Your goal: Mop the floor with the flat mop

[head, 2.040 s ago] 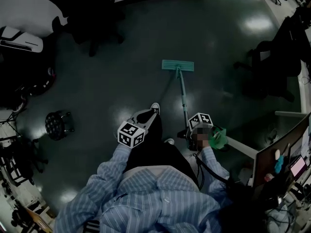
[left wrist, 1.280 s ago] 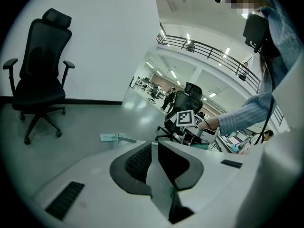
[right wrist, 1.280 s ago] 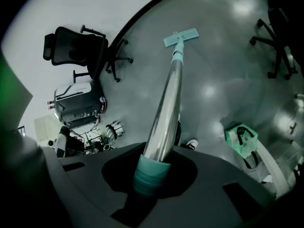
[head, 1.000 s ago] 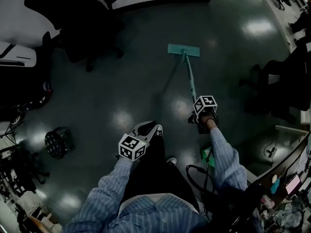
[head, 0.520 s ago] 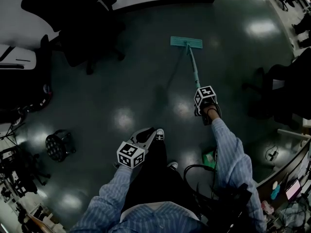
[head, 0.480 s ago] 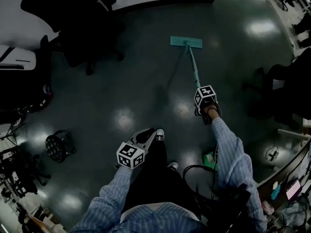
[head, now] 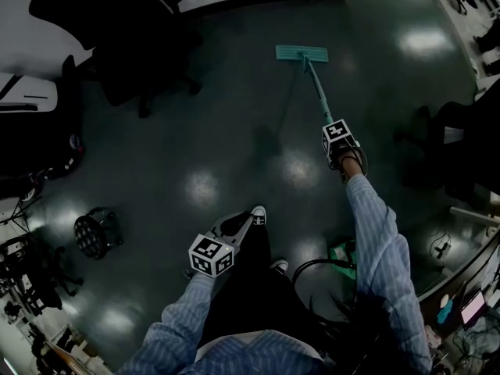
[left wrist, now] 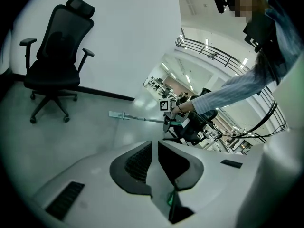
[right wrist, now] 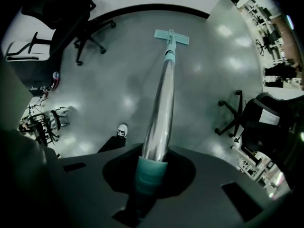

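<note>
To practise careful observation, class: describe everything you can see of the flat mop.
The flat mop has a thin, rectangular teal head lying flat on the dark, shiny floor, out in front of the person. A small joint at the head's middle meets a long, slim handle. The handle looks like shiny metal with teal collars, and it slants back up toward the person. The right gripper is shut around the handle's teal upper grip; nothing else touches the mop.
</note>
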`<state>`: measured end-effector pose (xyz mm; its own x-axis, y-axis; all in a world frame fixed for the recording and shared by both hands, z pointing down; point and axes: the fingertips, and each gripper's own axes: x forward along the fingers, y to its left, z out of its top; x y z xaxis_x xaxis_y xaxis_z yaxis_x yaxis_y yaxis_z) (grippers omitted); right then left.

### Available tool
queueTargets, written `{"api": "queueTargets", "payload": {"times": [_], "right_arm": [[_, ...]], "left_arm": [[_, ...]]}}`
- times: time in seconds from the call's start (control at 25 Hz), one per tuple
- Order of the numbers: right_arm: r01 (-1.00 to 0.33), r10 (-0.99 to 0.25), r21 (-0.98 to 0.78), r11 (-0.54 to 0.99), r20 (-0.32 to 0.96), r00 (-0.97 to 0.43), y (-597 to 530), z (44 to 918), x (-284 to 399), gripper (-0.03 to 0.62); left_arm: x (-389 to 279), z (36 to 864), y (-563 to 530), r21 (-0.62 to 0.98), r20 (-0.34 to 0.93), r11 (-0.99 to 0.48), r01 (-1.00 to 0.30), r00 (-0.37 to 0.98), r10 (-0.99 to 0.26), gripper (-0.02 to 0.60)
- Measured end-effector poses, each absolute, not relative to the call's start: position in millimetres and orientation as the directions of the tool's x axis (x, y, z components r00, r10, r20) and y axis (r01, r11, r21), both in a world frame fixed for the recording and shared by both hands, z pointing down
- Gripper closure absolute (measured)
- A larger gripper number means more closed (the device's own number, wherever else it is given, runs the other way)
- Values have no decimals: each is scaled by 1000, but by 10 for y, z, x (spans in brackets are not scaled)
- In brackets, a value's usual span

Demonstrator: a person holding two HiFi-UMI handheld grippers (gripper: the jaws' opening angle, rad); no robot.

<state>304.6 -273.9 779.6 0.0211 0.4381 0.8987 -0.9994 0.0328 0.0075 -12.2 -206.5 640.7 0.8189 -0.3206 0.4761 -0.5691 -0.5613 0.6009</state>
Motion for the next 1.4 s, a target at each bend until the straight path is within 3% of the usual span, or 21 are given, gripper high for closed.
{"api": "queueTargets", "payload": {"times": [0.24,0.56,1.4], "right_arm": [[-1000,402,24,-2,915,21,-2728,7818,3138,554],[-974,288,-89,-209,946,-148,-2751,7735,2988,562],[-905,229,-274,-325,906,-357,-978,7498,2395,562]], "left_arm": [[-202,6422,-2093,594,487,-549,-588,806,-336,537],[-228,6337,-2114,592,483,-528,-609,793,-373,537],[-231,5979,-1336,564,453,-563,-604,796,-401,537]]}}
